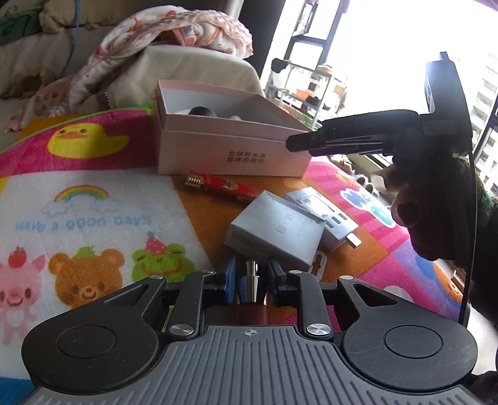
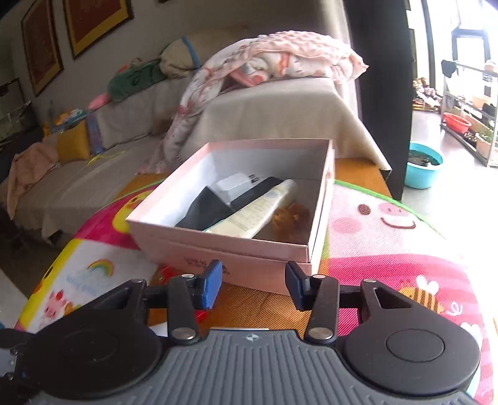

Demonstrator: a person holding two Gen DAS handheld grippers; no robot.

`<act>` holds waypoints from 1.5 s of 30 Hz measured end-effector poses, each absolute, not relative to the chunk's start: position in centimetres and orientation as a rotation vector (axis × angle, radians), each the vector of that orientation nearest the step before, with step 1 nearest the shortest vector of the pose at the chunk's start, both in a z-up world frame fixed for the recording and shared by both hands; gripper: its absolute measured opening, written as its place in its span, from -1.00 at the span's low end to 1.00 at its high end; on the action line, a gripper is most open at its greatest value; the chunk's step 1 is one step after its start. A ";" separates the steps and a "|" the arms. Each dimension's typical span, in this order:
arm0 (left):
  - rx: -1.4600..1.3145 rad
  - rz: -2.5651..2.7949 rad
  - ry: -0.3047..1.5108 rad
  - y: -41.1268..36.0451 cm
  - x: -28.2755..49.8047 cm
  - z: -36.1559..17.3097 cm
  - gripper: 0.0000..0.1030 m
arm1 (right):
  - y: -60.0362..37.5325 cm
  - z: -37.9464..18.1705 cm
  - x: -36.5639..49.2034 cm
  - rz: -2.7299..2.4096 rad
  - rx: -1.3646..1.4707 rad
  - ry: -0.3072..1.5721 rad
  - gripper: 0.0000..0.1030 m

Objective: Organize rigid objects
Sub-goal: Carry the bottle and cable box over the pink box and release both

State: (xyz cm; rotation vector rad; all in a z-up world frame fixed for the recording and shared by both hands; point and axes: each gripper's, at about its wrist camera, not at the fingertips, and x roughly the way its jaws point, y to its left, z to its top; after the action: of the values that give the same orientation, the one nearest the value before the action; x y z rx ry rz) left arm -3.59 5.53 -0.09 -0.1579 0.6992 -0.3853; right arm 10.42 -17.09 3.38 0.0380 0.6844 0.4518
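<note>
Left gripper [image 1: 251,277]: jaws nearly together, clamped on a small upright metal cylinder [image 1: 251,285] with a silvery cap; what it is cannot be told.
Right gripper [image 2: 253,285]: jaws apart with nothing between the blue pads [image 2: 212,285]; in the left wrist view it [image 1: 291,145] appears as a dark shape hanging above the table, held by a hand [image 1: 435,215].
Just ahead of the left gripper: a grey box [image 1: 275,232] lying tilted, touching a white box [image 1: 323,215] with printed panels; beyond them a red flat packet [image 1: 222,184] against the foot of the pink box.
Pink box [image 2: 236,249]: open cardboard, white inside, dark print on its front wall, standing on the mat directly in front of the right gripper.
Inside the pink box: a cream tube [image 2: 255,210] lying slantwise, a black item [image 2: 205,210], a small white box [image 2: 233,187], and an amber-brown object [image 2: 291,218] in the corner.
Surface: a bright cartoon play mat [image 1: 93,199] with duck, rainbow, bear and frog, over an orange-brown tabletop [image 2: 258,305].
Room: a beige covered sofa [image 2: 280,109] with a pink patterned blanket [image 2: 280,59], framed pictures [image 2: 90,21] on the wall, a bright window [image 1: 389,37], a teal basin [image 2: 423,168] on the floor.
</note>
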 end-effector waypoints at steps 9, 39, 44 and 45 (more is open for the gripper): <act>-0.024 -0.406 0.705 4.6 -5.0 0.2 -0.53 | -15.2 2.9 3.8 0.644 -0.128 0.641 0.38; 0.074 -0.408 0.668 2.3 -8.5 1.8 -0.54 | -17.8 2.6 -4.4 0.631 -0.262 0.694 0.34; 0.101 -0.411 0.511 2.6 -5.4 7.9 -0.54 | -19.9 7.0 -3.7 0.593 -0.205 0.550 0.34; 0.110 -0.409 0.467 2.8 -4.4 9.5 -0.54 | -20.1 8.5 -3.1 0.578 -0.191 0.495 0.34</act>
State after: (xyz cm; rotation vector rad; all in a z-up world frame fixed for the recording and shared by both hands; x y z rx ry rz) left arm -4.36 2.76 9.50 0.1097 0.4670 -0.4087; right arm -3.09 -20.09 8.50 -0.1909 0.4945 0.5780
